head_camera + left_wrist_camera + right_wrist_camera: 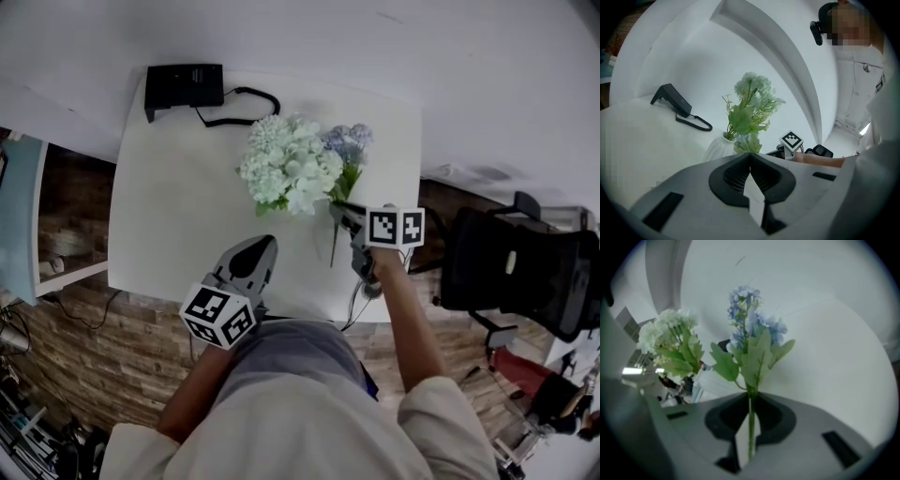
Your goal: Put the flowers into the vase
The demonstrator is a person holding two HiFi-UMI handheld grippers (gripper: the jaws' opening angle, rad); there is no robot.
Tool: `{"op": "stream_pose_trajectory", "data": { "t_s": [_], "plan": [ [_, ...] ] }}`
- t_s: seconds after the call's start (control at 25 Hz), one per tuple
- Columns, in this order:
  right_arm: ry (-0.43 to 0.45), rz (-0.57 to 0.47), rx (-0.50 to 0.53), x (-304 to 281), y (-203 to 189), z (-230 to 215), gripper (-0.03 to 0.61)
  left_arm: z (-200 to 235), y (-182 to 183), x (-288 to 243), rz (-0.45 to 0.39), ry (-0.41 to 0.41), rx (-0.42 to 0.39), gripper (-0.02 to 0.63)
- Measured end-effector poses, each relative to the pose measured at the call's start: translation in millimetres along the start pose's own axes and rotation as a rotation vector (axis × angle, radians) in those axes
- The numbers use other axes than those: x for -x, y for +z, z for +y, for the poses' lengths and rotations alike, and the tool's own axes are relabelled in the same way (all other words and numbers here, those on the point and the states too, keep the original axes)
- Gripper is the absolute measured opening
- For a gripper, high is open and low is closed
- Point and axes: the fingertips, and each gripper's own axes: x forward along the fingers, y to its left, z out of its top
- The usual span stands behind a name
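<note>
A bunch of white-green flowers stands in a white vase at the middle of the white table. In the head view the blooms hide the vase. My right gripper is shut on the green stem of a blue flower, just right of the bunch. The blue flower stands upright, and its stem end hangs below the jaws. My left gripper is shut with nothing in it, near the table's front edge and pointing at the vase.
A black device with a coiled cord lies at the table's far left corner. A black office chair stands to the right of the table. Shelving sits to the left, and the floor is wood-patterned.
</note>
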Motion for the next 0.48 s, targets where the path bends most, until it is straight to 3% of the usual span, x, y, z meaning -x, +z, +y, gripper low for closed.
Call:
{"op": "stream_pose_trajectory", "data": {
  "t_s": [0.48],
  "plan": [
    [0.032, -0.054, 0.009, 32, -4, 4, 0.058, -19, 4, -3, -0.021, -0.009, -0.019, 0.023]
  ]
}}
